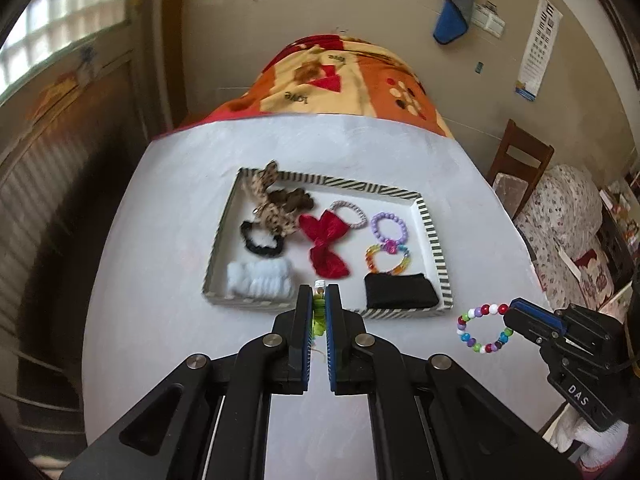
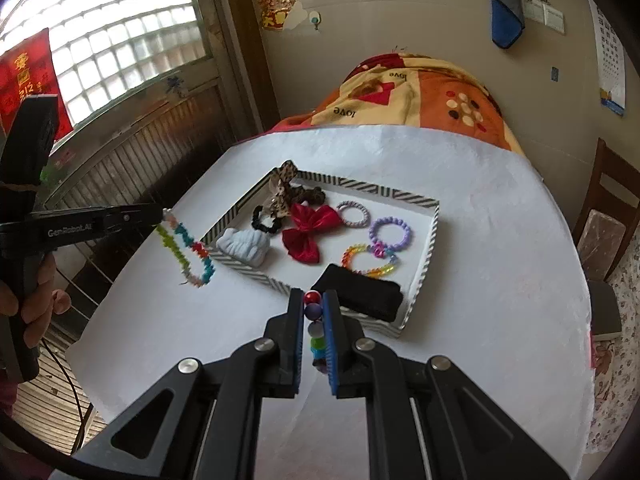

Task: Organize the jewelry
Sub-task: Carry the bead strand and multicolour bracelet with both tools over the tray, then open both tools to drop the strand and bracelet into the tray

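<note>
Two bracelets are up off the table right now. Left gripper (image 1: 319, 304) is clamped on a green-and-teal star bead bracelet (image 2: 186, 250), which dangles from its tips just left of the striped tray (image 2: 434, 236). Right gripper (image 2: 313, 304) is pinching a round multicolour bead bracelet (image 1: 482, 328), the loop hanging beside the tray's right near corner.

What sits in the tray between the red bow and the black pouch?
Nothing; bare white tray floor separates the red bow from the black pouch, clearest in the right wrist view.
</note>
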{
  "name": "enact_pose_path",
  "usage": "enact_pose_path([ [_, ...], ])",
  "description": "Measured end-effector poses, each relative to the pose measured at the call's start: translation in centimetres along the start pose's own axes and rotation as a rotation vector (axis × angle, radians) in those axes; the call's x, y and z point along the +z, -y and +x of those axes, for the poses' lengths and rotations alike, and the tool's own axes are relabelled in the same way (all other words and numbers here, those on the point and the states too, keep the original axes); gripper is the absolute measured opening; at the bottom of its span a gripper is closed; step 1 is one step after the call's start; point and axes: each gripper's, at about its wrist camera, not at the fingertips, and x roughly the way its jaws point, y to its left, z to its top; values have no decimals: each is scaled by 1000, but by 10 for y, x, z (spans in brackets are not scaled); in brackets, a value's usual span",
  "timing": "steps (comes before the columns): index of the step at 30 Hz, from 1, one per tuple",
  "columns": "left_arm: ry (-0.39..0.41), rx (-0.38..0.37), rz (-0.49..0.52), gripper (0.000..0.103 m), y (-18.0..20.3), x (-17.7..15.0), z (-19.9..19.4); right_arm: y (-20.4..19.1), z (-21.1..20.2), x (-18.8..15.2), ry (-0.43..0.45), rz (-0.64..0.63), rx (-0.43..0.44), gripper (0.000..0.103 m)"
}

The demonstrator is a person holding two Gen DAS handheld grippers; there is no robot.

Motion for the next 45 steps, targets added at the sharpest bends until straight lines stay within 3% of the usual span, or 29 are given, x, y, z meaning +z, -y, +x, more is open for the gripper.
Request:
enact_pose_path([
  [8,-22,7,64,0,24,17,34,17,12,16,-6,23,-23,10],
  [18,-81,-15,62,0,29,33,84,37,49,44,-37,43,-40,9],
  [35,-199,40,-27,0,-23,25,153,19,178,88,-156,66,107,9],
  [45,-210,56,-18,0,-26,22,164,56,247,77,-251,164,43,10],
])
